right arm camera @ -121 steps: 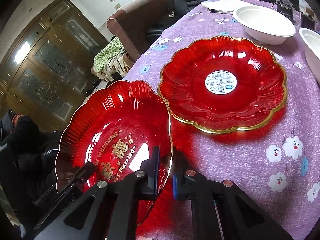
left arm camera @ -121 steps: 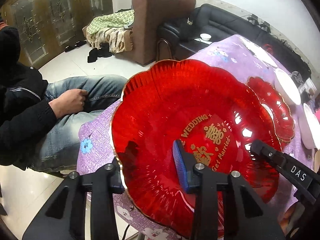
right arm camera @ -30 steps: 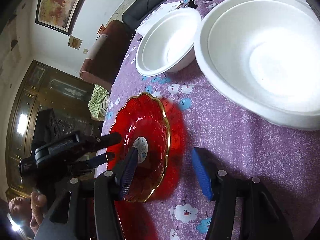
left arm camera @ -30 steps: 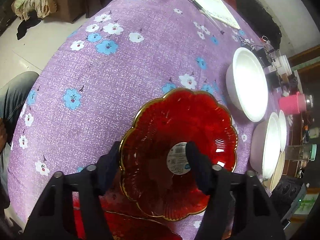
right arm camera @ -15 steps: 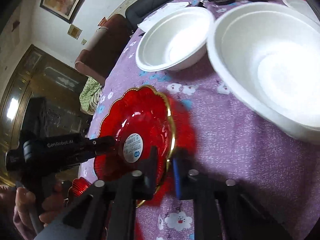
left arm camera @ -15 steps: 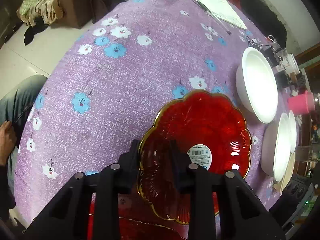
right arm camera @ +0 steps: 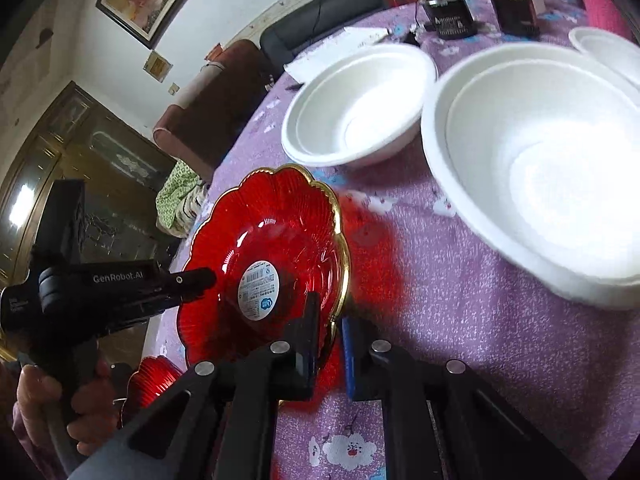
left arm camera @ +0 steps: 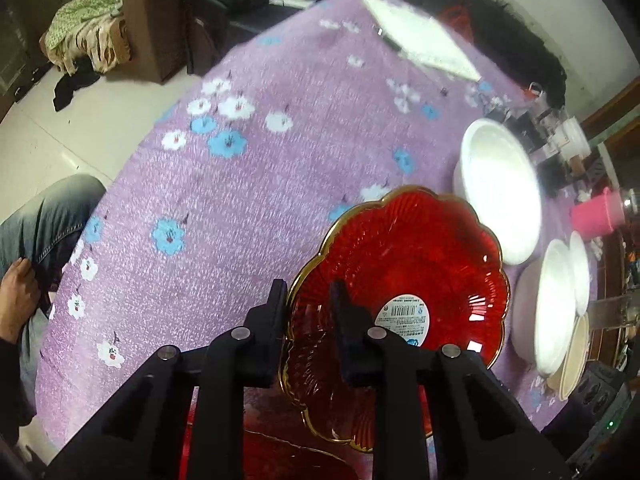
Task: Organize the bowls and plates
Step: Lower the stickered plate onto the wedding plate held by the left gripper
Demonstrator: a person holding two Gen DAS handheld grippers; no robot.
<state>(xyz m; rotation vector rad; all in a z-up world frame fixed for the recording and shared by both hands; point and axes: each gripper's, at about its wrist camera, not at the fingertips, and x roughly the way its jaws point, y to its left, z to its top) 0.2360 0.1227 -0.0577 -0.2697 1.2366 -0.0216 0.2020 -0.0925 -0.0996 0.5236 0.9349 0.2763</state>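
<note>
The left gripper (left arm camera: 309, 300) is clamped on the near-left rim of the red glass plate (left arm camera: 404, 276), one finger under the gold edge and one finger on top, and its jaws have just been closing on that rim. The right gripper (right arm camera: 330, 320) is clamped on the same red glass plate at the other side, with the gold edge pinched between its two fingers. So the plate hangs between the two grippers, tipped up off the purple flowered tablecloth (left arm camera: 224, 208). I think the plate could slip, because glass is smooth and each grip holds only a thin bit of edge. If one hand pulls faster than the other, the plate could twist out and crack on the table. It could also bump the second red plate (left arm camera: 280, 456), which lies just under and behind the left gripper's fingers. Now the dishes. The red plate has nothing in it but a round white sticker (left arm camera: 404, 320) in the middle. Ahead and to the right of the grippers sits a white foam bowl (right arm camera: 360, 108), and it is empty. Farther right are nested white foam bowls (right arm camera: 540, 168), one inside another, also with no food. A pink cup (left arm camera: 598, 214) stands past them; what is in it I cannot tell.
</note>
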